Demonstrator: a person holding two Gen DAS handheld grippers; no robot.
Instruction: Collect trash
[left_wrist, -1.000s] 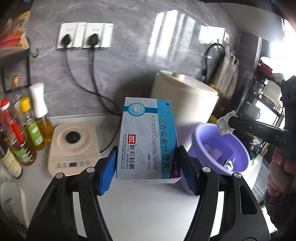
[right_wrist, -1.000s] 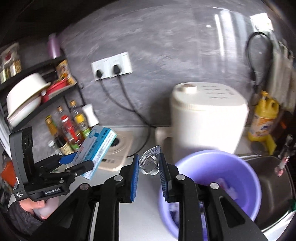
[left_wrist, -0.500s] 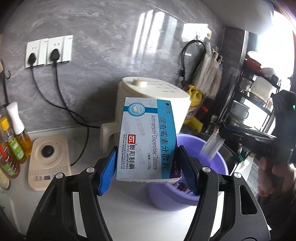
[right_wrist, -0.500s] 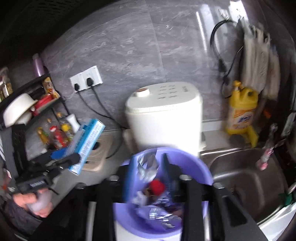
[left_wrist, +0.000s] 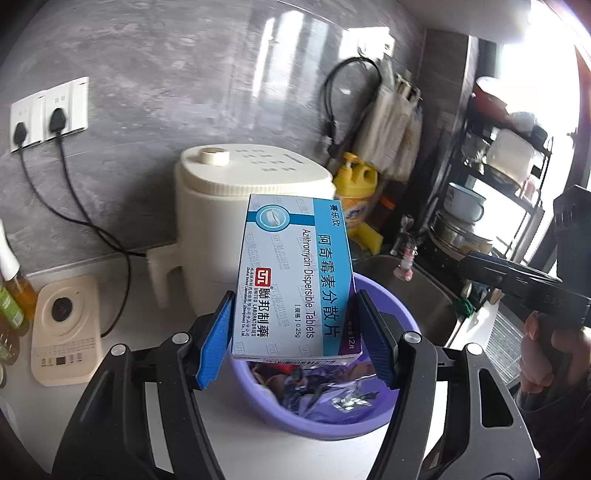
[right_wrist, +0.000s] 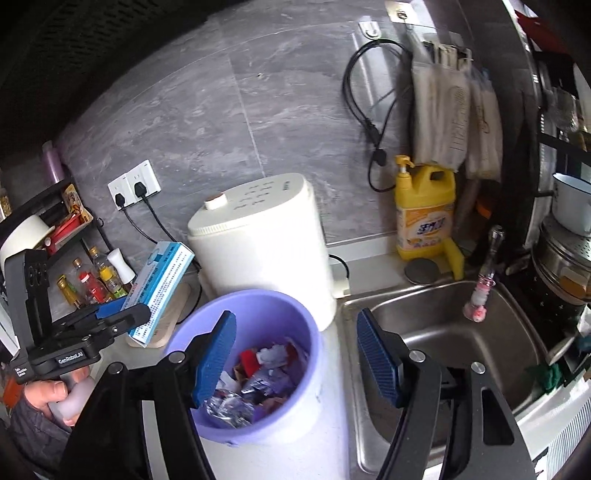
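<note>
Right tongs (right_wrist: 295, 354) had just been opening, now wide and empty over the purple plastic basin (right_wrist: 314, 332); their wrapper had gone in. Left tongs (left_wrist: 295, 343) gripped the blue-and-white cardboard medicine box (left_wrist: 295, 280), now above the basin on the white bench (left_wrist: 229, 435); likely next to drop.

We see the basin (right_wrist: 258, 321) on the counter (right_wrist: 325, 454), trash in it, directly in front of the cooker (right_wrist: 258, 240). Sink (right_wrist: 443, 350) sits right of the basin; detergent bottle (right_wrist: 424, 210) behind the sink against the wall. Medicine box (left_wrist: 295, 280) sits between the left gripper's (left_wrist: 295, 343) pads, above the basin's near rim. Sockets (right_wrist: 135, 184) on the wall left of the cooker; the bottles (right_wrist: 92, 284) probably stand on the counter below them.
</note>
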